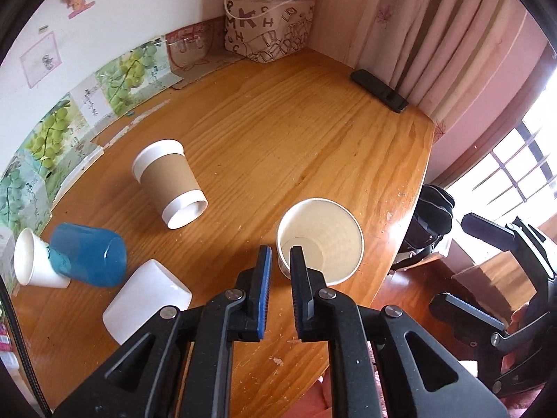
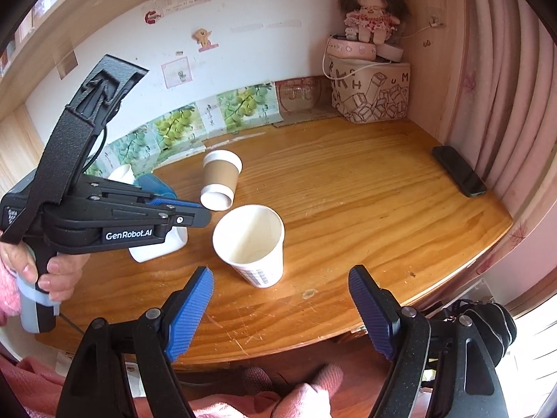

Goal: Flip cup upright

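A white paper cup [image 1: 320, 240] [image 2: 252, 244] stands upright on the wooden table [image 1: 278, 132], mouth up. My left gripper [image 1: 281, 254] [image 2: 205, 217] hovers just left of its rim, fingers a narrow gap apart, holding nothing. My right gripper [image 2: 280, 278] is wide open and empty, in front of the cup near the table's front edge. A brown-sleeved cup [image 1: 169, 183] [image 2: 220, 179] lies on its side behind. A blue cup [image 1: 88, 259], a small white cup [image 1: 33, 261] and a white cup [image 1: 146, 301] lie at the left.
A black phone [image 1: 379, 89] [image 2: 459, 170] lies at the right by the curtain. A lettered box [image 1: 268, 26] [image 2: 370, 92] stands in the back corner with a doll [image 2: 370, 7] on top. Grape-print cartons line the back wall. A black bag [image 1: 431, 223] sits beyond the table's edge.
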